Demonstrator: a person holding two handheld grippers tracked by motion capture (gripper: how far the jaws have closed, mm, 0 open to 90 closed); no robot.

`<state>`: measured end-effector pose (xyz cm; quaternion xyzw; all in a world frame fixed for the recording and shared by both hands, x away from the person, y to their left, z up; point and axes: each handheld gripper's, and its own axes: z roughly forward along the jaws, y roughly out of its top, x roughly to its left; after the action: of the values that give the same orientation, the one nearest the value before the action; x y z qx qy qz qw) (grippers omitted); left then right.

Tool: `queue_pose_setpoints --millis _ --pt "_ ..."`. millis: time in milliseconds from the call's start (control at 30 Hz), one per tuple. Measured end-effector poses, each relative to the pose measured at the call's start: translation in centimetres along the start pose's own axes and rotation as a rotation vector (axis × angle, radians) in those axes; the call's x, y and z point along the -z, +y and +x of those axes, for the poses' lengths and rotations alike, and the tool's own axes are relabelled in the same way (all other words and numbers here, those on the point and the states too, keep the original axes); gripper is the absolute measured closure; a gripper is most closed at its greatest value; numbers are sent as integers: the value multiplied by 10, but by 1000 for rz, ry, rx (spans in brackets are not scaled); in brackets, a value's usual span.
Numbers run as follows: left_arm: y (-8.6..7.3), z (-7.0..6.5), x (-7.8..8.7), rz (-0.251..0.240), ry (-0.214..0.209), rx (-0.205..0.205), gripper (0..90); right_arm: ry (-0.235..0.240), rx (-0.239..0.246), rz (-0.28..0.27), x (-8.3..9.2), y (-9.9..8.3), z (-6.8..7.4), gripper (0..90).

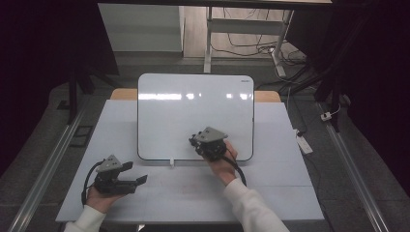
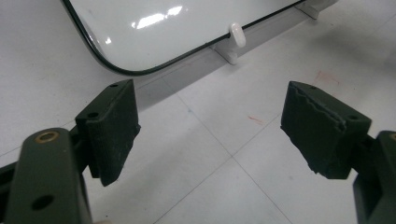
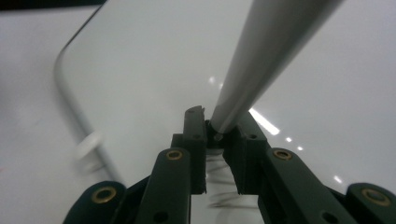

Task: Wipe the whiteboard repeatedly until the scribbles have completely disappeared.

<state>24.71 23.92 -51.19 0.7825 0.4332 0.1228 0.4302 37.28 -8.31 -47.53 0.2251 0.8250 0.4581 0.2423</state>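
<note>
From the high view, the whiteboard [image 1: 193, 111] lay flat on the table [image 1: 280, 193], its near edge pointing at the person. The right gripper [image 1: 199, 140] sat over the board's near right part, the hand [image 1: 223, 162] wrapped round its back and the white sleeve [image 1: 251, 208] running down to the bottom edge. The forearm came in at a slant, so the gripper pointed up and to the left across the board. You couldn't really read its jaws from up there. The left gripper [image 1: 138, 173] rested low at the table's near left, off the board, held from behind by the left hand [image 1: 99, 195], jaws aimed right and set apart. A small white clip [image 1: 171, 162] sat at the board's near edge, between the two grippers.

In the left gripper view, the jaws were spread wide with nothing between them, just bare table below. The gripper [image 2: 210, 126] pointed at the board's rounded corner [image 2: 112, 70], still a bit short of it, with the clip [image 2: 237, 35] farther along the edge.

The right gripper view was the interesting one. The gripper [image 3: 218, 133] was pinched down on a grey pen [image 3: 261, 56], the jaws squeezed in close on its end. The pen stuck out up and to the right, over the glossy board [image 3: 140, 84], too blurry up close to tell whether its tip touched. The board's rim [image 3: 74, 107] curved off at the left.
</note>
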Motion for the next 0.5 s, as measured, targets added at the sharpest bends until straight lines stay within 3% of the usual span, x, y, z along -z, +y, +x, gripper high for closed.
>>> queue_pose_setpoints --millis 33,67,100,133,200,233,300,367,400,500 --pt "0 0 0 0 -1 1 201 5 -19 -3 0 0 -1 773" --pt "0 0 -1 2 -1 1 201 34 36 38 -1 -3 11 773" --pt "0 1 -1 4 -2 3 201 34 36 38 -1 -3 11 773" --pt "0 1 -2 7 -3 3 200 66 69 61 -3 -6 18 773" --pt "0 1 -2 9 -1 1 200 72 112 71 -4 -7 23 773" --pt "0 1 -2 7 -1 0 200 61 86 57 -3 -5 16 773" --pt "0 0 -1 4 -1 -1 200 -10 21 16 3 0 -3 773" --pt "0 1 -1 3 -1 3 200 -28 -39 3 7 3 -15 773" --pt "0 1 -1 4 -1 4 200 -26 -31 4 6 3 -13 773" --pt "0 2 -2 8 -2 4 200 57 82 70 2 -5 9 773"
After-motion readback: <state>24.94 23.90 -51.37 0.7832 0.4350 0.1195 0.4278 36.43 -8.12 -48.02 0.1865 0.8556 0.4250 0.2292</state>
